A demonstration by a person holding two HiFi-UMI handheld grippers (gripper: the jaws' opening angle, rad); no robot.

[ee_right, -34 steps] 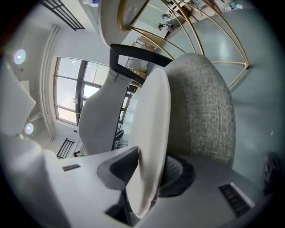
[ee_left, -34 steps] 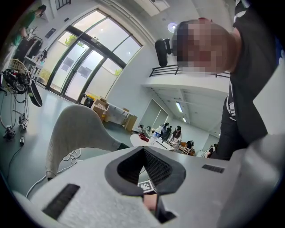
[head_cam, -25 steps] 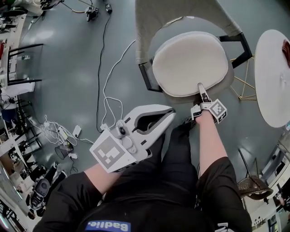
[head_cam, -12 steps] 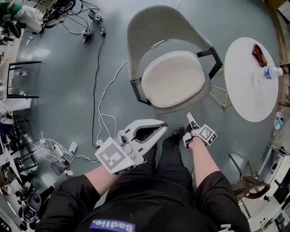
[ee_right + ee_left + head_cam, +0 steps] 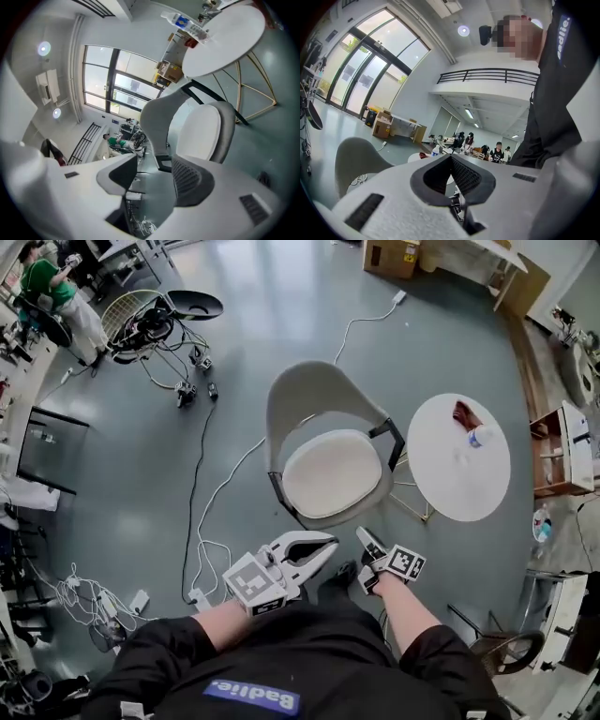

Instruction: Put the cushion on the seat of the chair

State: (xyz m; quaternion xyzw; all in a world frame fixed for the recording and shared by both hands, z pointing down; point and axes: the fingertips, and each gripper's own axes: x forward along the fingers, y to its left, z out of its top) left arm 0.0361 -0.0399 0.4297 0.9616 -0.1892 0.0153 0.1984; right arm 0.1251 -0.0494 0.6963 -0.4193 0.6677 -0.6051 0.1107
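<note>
The cream cushion [image 5: 333, 474] lies flat on the seat of the grey shell chair [image 5: 314, 390]. Both grippers are held close to my body, on the near side of the chair and apart from it. My left gripper [image 5: 328, 542] has its tips together with nothing in them; the left gripper view shows the pads meeting [image 5: 451, 159], with the chair back [image 5: 356, 159] to the left. My right gripper [image 5: 364, 535] is open and empty, its jaws having just been opening. Through its gap [image 5: 154, 159] I see the chair [image 5: 157, 117] and the cushion [image 5: 201, 136].
A round white table [image 5: 459, 474] with a water bottle [image 5: 483, 435] stands right of the chair. Cables [image 5: 211, 512] trail over the grey floor to the left. A cardboard box [image 5: 389, 254] sits far back, and a person in green [image 5: 52, 282] is at the far left.
Both grippers have drawn back from the chair and risen towards my body. The right gripper's tip, which was at the cushion's front edge, is now clear of it. The chair looks smaller.
</note>
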